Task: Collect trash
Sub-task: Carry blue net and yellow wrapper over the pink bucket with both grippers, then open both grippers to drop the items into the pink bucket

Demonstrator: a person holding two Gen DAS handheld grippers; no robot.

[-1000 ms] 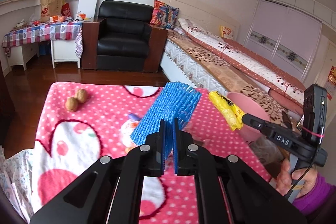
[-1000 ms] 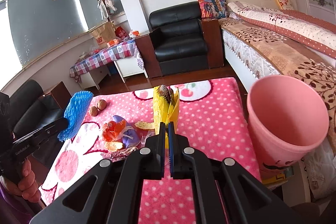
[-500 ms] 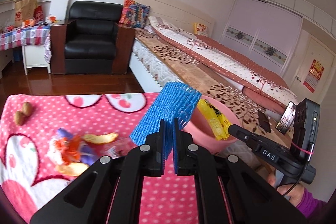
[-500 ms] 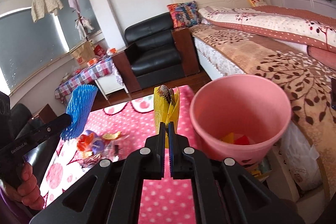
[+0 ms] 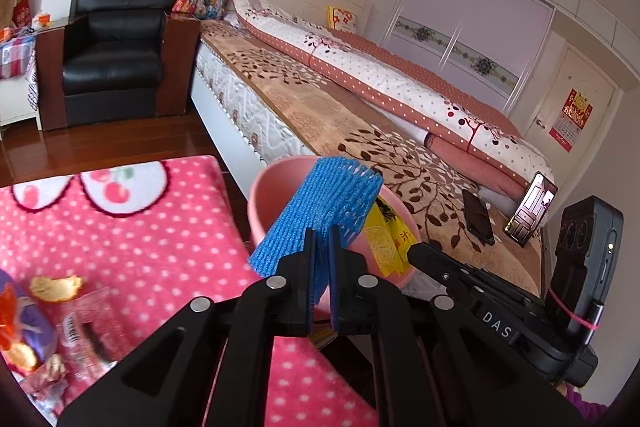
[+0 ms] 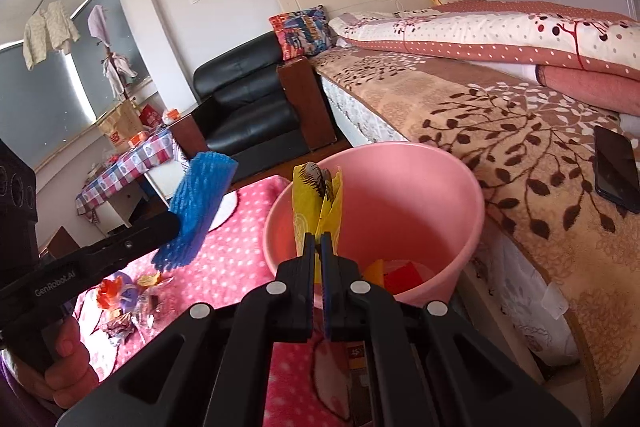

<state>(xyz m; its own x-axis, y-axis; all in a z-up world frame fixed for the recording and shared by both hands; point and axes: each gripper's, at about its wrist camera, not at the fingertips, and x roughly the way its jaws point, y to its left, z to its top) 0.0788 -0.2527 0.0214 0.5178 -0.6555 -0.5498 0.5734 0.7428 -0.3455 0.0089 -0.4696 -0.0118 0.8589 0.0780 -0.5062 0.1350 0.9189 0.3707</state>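
Holding two bits of rubbish at once, we carry them toward the pink bin [image 6: 440,195], which stands between the table's edge and the bed [image 5: 360,131]. Our left gripper [image 5: 323,231] is clamped on the lower end of a blue foam net [image 5: 324,203], the sort that sleeves fruit. Our right gripper [image 6: 317,237] is pinched tight on the bottom of a yellow wrapper [image 6: 318,203].

From the left wrist view the net hangs in front of the bin's mouth and the wrapper shows just behind it. From the right wrist view the wrapper sits over the bin's near rim, while the net looks to be over the table's edge, short of the rim.

We judge both pieces to be very light. The net is soft and springy: it squashes flat between the pads and will likely puff back when let go, so a grip near one end, as now, seems enough. The wrapper looks thin, crinkly and a little slick; it stands up from the jaws with its top flared, so it has some stiffness. Neither seems fragile.

Being so light, either may cling to a pad or drift sideways when released, so we think each wants to be well over the opening first.

More wrappers and peel [image 5: 56,287] lie on the pink dotted cloth [image 5: 160,227], and some red and orange scraps [image 6: 396,273] are in the bin's bottom.
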